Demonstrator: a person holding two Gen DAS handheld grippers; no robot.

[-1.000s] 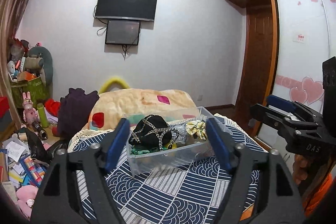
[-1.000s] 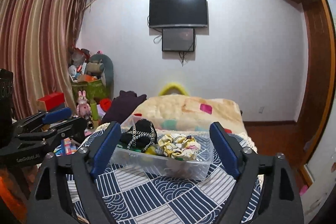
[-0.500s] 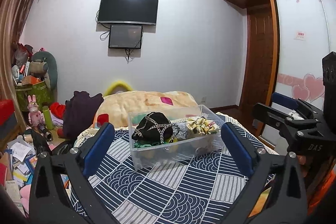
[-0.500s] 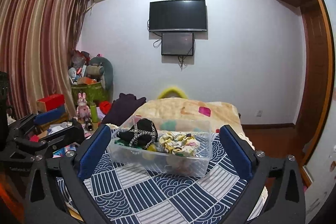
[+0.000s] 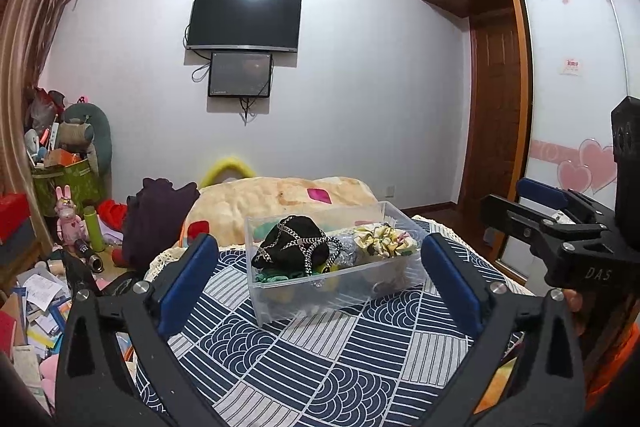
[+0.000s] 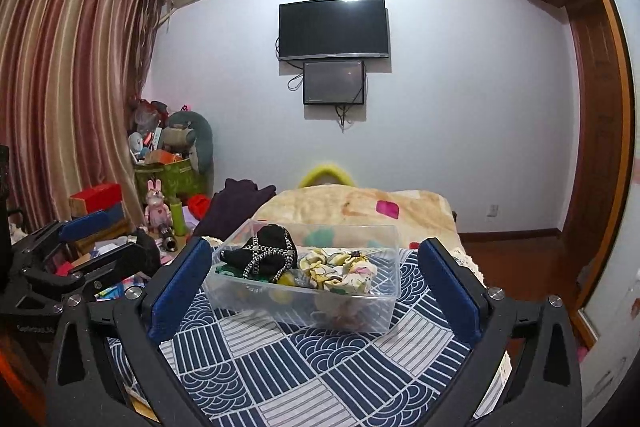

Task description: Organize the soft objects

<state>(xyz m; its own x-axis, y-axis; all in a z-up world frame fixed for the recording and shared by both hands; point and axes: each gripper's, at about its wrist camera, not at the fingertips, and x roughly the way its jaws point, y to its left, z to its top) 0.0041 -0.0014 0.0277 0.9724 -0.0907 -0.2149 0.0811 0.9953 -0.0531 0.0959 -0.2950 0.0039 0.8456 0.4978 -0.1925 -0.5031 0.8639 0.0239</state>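
Observation:
A clear plastic box [image 5: 340, 291] [image 6: 352, 311] stands on a table under a navy and white patterned cloth [image 5: 320, 359] [image 6: 304, 371]. In the box lie a black pouch with a chain strap [image 5: 292, 247] [image 6: 260, 255], a yellow floral scrunchie [image 5: 380, 239] [image 6: 336, 267] and other soft items. My left gripper [image 5: 320, 279] is open and empty, held back from the box. My right gripper [image 6: 316, 287] is open and empty too, likewise back from the box.
A beige blanket [image 5: 280, 195] lies behind the table, with a dark purple garment [image 5: 156, 211] to its left. Toys, boxes and papers clutter the floor at left [image 5: 40, 267]. A wardrobe [image 5: 576, 107] stands at right. A TV [image 5: 244, 21] hangs on the wall.
Both grippers have pulled back and up from the box and their jaws have opened wider. The box and its contents have not moved.

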